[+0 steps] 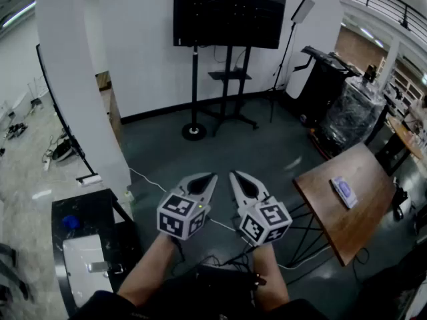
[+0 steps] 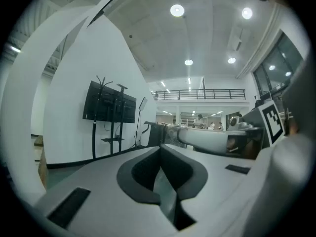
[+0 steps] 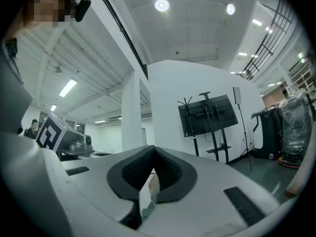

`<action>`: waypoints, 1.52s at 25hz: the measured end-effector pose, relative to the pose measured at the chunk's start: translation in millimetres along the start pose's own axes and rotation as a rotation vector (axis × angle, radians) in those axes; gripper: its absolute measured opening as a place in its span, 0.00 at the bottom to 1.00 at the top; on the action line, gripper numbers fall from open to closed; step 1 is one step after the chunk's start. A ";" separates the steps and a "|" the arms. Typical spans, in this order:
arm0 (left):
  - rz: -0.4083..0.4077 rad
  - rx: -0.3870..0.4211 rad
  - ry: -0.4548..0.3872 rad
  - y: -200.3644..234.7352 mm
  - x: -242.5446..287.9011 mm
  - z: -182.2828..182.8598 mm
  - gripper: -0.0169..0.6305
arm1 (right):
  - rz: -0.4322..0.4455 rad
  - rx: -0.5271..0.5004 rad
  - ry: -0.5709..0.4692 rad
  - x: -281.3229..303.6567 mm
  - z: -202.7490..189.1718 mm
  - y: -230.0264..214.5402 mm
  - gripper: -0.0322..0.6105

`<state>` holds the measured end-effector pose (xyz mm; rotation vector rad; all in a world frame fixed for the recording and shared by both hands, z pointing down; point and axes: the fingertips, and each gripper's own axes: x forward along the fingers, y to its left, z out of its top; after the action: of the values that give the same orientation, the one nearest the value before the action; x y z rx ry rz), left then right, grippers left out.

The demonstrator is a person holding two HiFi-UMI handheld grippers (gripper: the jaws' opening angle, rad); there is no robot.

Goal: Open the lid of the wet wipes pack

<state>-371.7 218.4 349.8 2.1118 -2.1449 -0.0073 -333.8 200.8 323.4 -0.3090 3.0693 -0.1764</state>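
Head view, wipes pack [image 1: 344,191], table [image 1: 353,231], grey floor [image 1: 260,149]

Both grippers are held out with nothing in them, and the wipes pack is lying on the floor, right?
No: the head view shows the wipes pack lying on the wooden table at the right, not the floor. The left gripper and right gripper are indeed held out empty.
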 end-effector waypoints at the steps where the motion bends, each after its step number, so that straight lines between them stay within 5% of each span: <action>1: -0.002 0.000 0.000 0.2 0.0 -0.4 0.03 | 0.003 0.008 -0.003 0.3 -0.2 0.3 0.06; 11: -0.024 0.003 0.004 1.7 3.6 -3.8 0.03 | -0.013 0.017 -0.014 2.7 -3.0 -2.8 0.07; 21: -0.132 0.005 0.067 -29.2 32.9 -20.5 0.03 | -0.129 0.041 0.007 -22.9 -13.1 -35.4 0.07; 38: -0.426 0.027 0.167 -202.2 167.1 -45.4 0.03 | -0.436 0.060 0.004 -173.6 -5.0 -188.8 0.07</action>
<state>-167.9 52.0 390.5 2.4443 -1.5820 0.1496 -127.3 52.5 357.6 -0.9695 2.9454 -0.2837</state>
